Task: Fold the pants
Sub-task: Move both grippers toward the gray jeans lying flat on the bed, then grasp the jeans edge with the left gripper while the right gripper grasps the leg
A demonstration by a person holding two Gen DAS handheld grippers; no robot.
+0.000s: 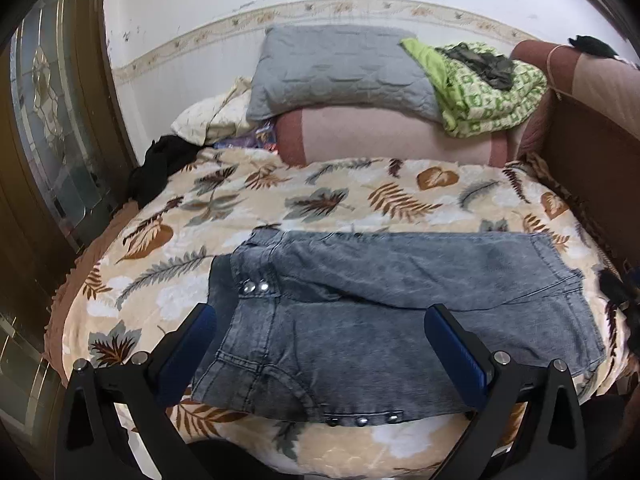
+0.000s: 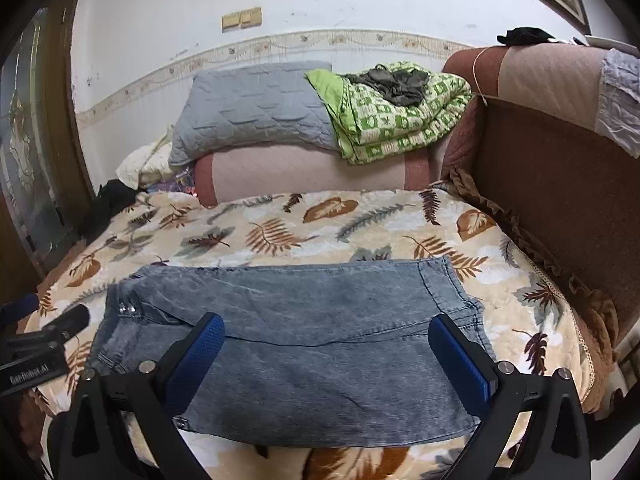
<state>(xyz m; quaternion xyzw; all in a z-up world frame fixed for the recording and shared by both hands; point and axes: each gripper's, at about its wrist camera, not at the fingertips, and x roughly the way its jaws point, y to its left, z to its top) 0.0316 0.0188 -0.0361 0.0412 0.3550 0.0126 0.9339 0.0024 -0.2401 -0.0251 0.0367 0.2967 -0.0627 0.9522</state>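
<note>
Both claws (image 1: 320, 344) (image 2: 326, 354) spread above grey pants (image 1: 360, 308) on leaf-print blanket (image 1: 360, 196), w/ pillows (image 1: 336, 68) behind.

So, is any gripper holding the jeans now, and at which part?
Nothing is held. The left gripper and right gripper are both open above the jeans, pads not touching.

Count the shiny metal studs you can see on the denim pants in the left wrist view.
5: two side by side at the upper left of the pants, three in a row along the near edge. Folds may hide more.

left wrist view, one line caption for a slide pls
Open left gripper hovers over grey denim pants spread on a leaf-print blanket.
</note>
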